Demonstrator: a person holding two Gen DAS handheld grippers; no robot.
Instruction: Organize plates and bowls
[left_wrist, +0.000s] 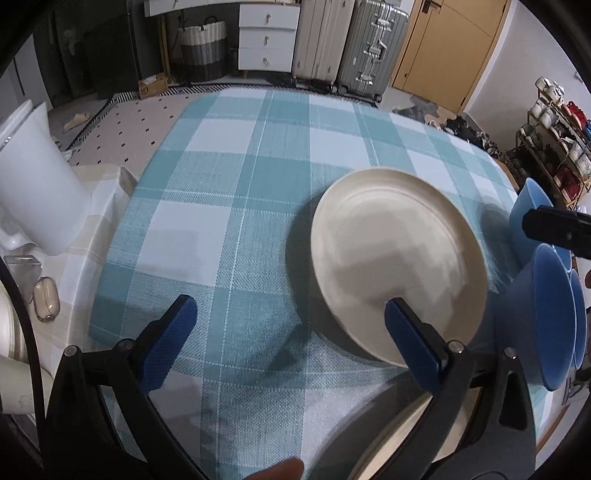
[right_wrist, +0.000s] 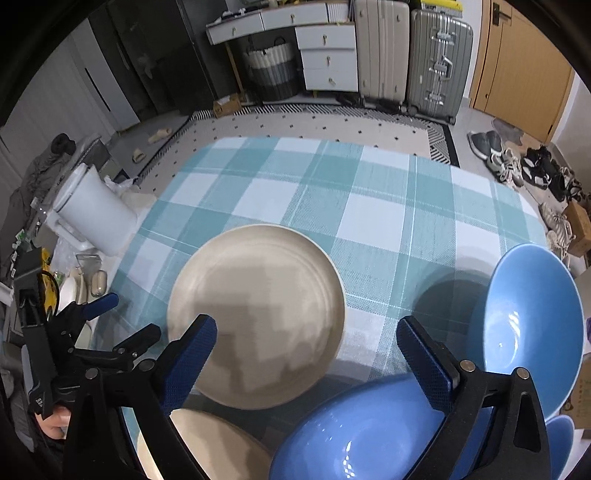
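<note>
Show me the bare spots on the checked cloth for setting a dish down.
Free: the far half of the checked cloth beyond the cream plate, and the strip between that plate and the white jug. Crowded: the near edge, with a second cream plate and the blue bowls.

I can't read any text from here. The small brown cardboard box (left_wrist: 150, 87) on the floor by the striped rug carries a dark printed mark, too blurred to make out. The black handle of the left gripper (right_wrist: 38, 400) shows tiny white characters in the right wrist view, illegible.
</note>
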